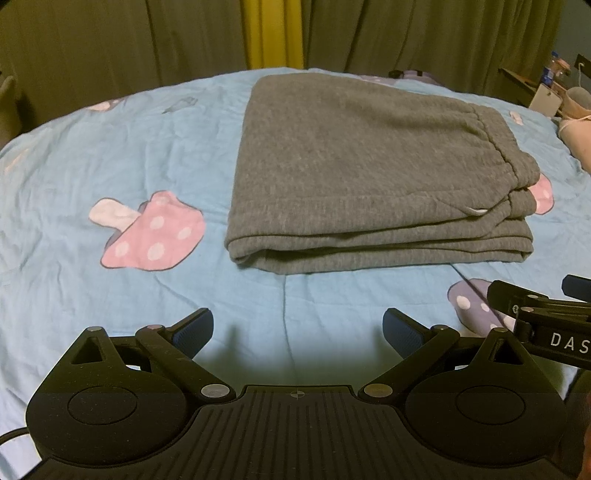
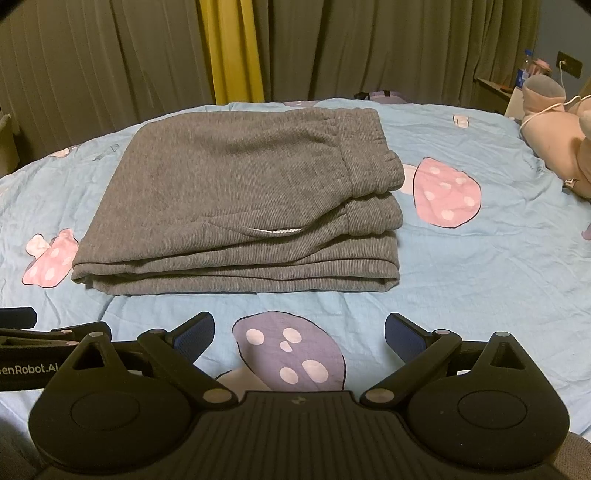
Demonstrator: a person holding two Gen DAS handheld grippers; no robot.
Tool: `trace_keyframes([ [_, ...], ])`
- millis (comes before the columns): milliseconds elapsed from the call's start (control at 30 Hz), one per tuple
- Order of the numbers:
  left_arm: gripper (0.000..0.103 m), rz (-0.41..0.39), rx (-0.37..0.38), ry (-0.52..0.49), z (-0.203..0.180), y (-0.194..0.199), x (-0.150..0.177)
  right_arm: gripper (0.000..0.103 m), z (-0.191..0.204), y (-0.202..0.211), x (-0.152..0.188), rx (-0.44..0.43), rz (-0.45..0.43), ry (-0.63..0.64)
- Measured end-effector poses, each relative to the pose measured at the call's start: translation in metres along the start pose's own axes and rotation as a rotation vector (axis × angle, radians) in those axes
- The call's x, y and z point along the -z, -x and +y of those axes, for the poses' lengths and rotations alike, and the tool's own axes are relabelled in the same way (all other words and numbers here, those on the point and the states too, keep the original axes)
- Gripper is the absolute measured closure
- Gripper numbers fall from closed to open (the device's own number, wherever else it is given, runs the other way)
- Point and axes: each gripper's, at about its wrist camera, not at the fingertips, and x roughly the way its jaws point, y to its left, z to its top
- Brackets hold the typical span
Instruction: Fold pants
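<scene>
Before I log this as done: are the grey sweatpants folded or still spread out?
Folded. The grey sweatpants lie in a compact stack on the blue bedspread, several layers showing at the near edge, waistband on top.

My left wrist cam sits low over the near edge of the bed (image 1: 110,155), looking forward past its own left gripper (image 1: 297,330) toward the curtains (image 1: 406,33), with the pants (image 1: 351,166) near and right of centre. My right wrist cam has the same height and heading just beside it, past the right gripper (image 2: 299,334), so its pants (image 2: 240,184) sit left of centre. Both share pants, bed, curtains, and each catches the other's gripper at its inner edge.
</scene>
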Motion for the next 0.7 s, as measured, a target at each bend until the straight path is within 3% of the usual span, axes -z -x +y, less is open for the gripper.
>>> trace_keyframes([
  [700, 0.002, 0.002, 0.003, 0.001, 0.0008, -0.0006, 0.0004, 0.004, 0.0003, 0.0015, -0.0015, -0.005, -0.004, -0.004],
])
